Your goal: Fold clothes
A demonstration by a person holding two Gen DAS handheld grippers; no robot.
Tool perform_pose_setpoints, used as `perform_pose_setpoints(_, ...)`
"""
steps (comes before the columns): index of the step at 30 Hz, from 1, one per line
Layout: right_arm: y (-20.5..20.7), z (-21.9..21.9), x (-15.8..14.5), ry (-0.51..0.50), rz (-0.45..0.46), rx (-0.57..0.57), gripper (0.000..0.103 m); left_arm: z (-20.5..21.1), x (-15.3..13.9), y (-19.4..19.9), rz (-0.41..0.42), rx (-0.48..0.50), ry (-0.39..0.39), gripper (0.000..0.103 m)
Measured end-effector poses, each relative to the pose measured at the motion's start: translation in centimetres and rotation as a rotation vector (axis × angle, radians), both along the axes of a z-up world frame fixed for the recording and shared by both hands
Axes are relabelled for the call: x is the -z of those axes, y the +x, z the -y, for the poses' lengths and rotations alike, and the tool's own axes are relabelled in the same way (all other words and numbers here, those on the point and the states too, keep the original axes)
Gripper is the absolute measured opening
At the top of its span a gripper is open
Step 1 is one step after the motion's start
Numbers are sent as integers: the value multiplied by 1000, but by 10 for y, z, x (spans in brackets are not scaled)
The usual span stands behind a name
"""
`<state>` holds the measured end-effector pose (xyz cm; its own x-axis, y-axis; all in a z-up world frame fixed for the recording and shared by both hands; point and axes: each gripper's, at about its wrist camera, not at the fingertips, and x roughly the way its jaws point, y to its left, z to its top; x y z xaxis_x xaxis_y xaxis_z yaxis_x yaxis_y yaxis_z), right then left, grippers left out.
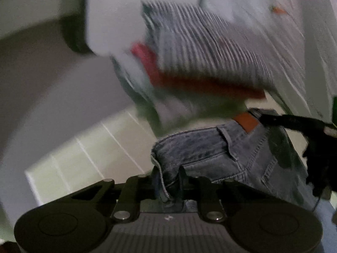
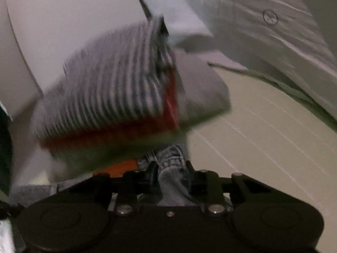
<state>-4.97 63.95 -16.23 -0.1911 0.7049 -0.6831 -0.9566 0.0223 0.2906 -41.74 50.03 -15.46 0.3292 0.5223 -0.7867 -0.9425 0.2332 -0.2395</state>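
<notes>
Two claws grip the jeans point(image 1: 210, 147), the left claw point(image 1: 168, 181) closed on one waistband corner and the right claw point(image 2: 172, 168) clamped on bunched denim. The jeans hang between them, near a stack of folded clothes point(image 2: 109, 92). Denim looks heavy, floppy but grippy; the seamed waistband edges suit holding. Both claws point forward, roughly level.

Light-blue denim jeans point(image 1: 210, 147) pinched at both ends in my fingers, tan leather waistband patch point(image 1: 246, 122) showing, fabric bunched. Beyond, blurred stack of folded clothes: striped blue-white garment point(image 2: 109, 88) on top, red piece point(image 2: 130, 130) beneath, grey piece point(image 2: 200, 88) beside it.
</notes>
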Motion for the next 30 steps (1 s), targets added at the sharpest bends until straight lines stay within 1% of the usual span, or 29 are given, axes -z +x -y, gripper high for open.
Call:
perform_pose_setpoints(1, -3, -4, 0, 16, -20, 7, 30, -2, 2, -1, -25, -17, 10, 19)
perform_pose_setpoints(2, -11, -10, 2, 0, 14, 14, 39, -3, 6, -1, -58, -30, 15, 20)
perform_pose_setpoints(3, -19, -15, 5, -16, 47, 21, 50, -5, 12, -1, -88, -43, 3, 23)
perform_pose_setpoints(4, -27, -19, 9, -42, 90, 33, 60, -8, 19, -2, -97, -58, -31, 25)
perform_pose_setpoints(5, -34, -18, 9, -56, 139, 49, 64, -10, 24, -4, -89, -76, -68, 29)
perform_pose_setpoints(6, -38, -12, 7, -51, 170, 67, 73, -10, 26, -6, -85, -89, -92, 33)
perform_pose_setpoints(7, -40, -4, 5, -39, 193, 86, 85, -10, 25, -7, -84, -96, -101, 35)
perform_pose_setpoints(8, -38, 12, 0, -22, 211, 118, 89, -8, 22, -7, -86, -93, -98, 40)
perform_pose_setpoints(9, -36, 28, -5, -5, 229, 151, 94, -7, 19, -5, -90, -78, -82, 49)
perform_pose_setpoints(10, -34, 45, -10, 12, 247, 183, 97, -5, 16, -4, -91, -60, -67, 55)
perform_pose_setpoints(11, -28, 69, -15, 25, 245, 229, 99, -3, 12, -2, -92, -43, -51, 66)
perform_pose_setpoints(12, -21, 94, -20, 37, 243, 275, 102, -1, 9, 0, -90, -25, -37, 74)
perform_pose_setpoints(14, -9, 150, -24, 37, 229, 381, 103, 2, 4, 7, -84, 10, -25, 81)
perform_pose_setpoints(18, 8, 268, -24, 9, 189, 625, 103, 16, 6, 15, -79, 43, -45, 82)
perform_pose_setpoints(22, 12, 391, -10, -7, 54, 923, 103, 33, 11, 17, -57, 83, -76, 83)
perform_pose_setpoints(29, -24, 569, 19, 66, -188, 1416, 103, 62, 18, 20, -21, 143, -138, 84)
perform_pose_setpoints(30, -31, 584, 21, 78, -210, 1453, 103, 66, 19, 21, -24, 150, -145, 84)
